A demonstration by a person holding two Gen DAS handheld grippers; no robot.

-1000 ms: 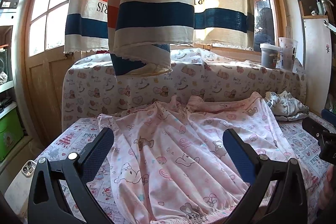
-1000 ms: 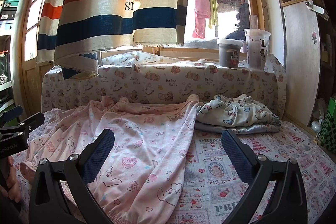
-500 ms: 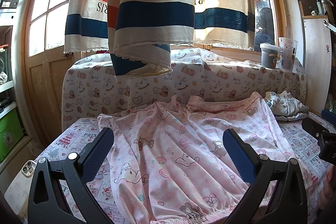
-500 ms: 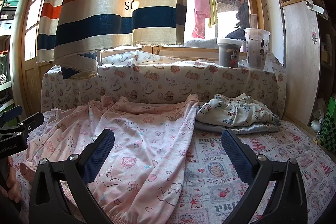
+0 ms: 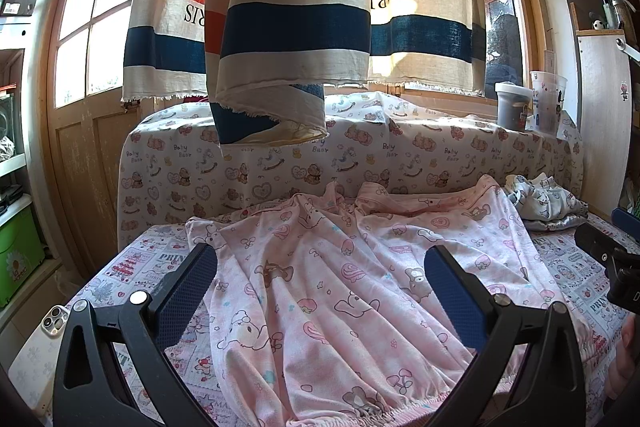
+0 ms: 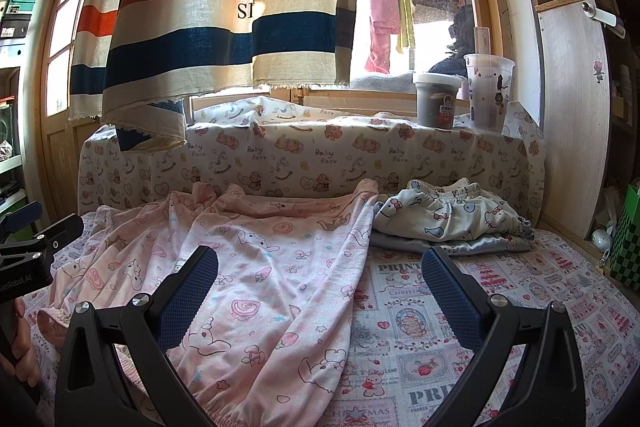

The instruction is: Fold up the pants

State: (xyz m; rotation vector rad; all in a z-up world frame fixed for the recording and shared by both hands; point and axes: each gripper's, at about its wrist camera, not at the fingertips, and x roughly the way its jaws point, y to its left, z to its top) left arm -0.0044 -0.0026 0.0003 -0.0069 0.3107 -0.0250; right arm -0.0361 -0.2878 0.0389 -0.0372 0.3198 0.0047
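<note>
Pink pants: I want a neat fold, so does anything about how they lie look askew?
Yes. The pink pants lie spread but rumpled on the bed cover, with ridges bunching toward the far end. Both tongs, left and right, are open above them.

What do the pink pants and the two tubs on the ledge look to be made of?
Pink pants: soft, matte printed cloth, probably cotton knit; it drapes in loose wrinkles. Dark tub: looks like plastic with a white lid and a sticker label. Clear cup: translucent printed plastic, light showing through.

The pants [image 6: 256,267] lie spread on the bed [image 6: 500,291], folded clothes [image 6: 448,223] just right, cups [image 6: 488,91] on the ledge behind.
</note>
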